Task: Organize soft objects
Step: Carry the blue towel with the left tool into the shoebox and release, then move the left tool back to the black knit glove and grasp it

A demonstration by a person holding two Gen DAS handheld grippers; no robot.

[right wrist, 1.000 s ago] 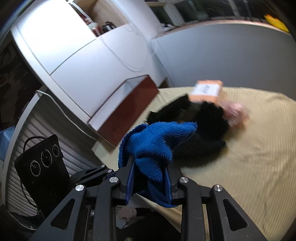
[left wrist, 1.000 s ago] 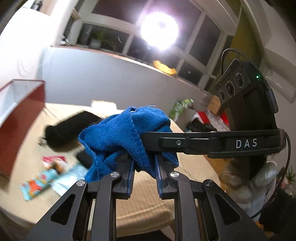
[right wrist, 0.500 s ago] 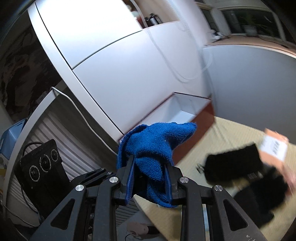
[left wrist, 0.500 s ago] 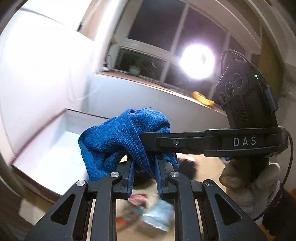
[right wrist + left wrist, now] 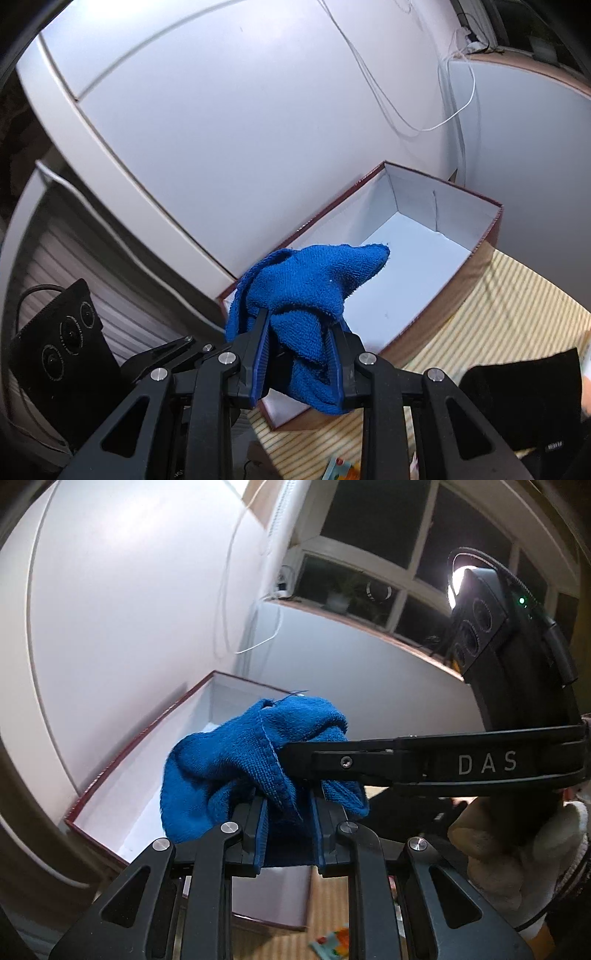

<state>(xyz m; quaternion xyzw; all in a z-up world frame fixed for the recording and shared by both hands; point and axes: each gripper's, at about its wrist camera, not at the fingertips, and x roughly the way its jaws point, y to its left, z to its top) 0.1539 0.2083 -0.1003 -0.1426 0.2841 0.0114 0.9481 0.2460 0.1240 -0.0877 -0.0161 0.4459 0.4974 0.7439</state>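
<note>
I am carrying the blue towel (image 5: 236,771) over to the open box (image 5: 436,266), so the step in hand is the transfer, with the drop not yet made. Both my tongs pinch the same bunched cloth, which hangs in the air between them.

On the left, my left gripper (image 5: 288,823) has its jaws pressed close on a fold of the towel, blue pads hard against the terry. It points downward and forward, toward the white floor of the box just beyond. In that view my right gripper crosses in from the right side, its long black finger lying level across the cloth, my gloved hand (image 5: 517,853) behind it.

On the right, my right gripper (image 5: 295,354) clamps a thicker wad, jaws a little wider apart, tilted steeply down over the near left corner of the box. The box sits on the striped mat (image 5: 517,325) against the white wall.

Next, I judge, both tongs must come further over the box, lower, and then spread together.
</note>
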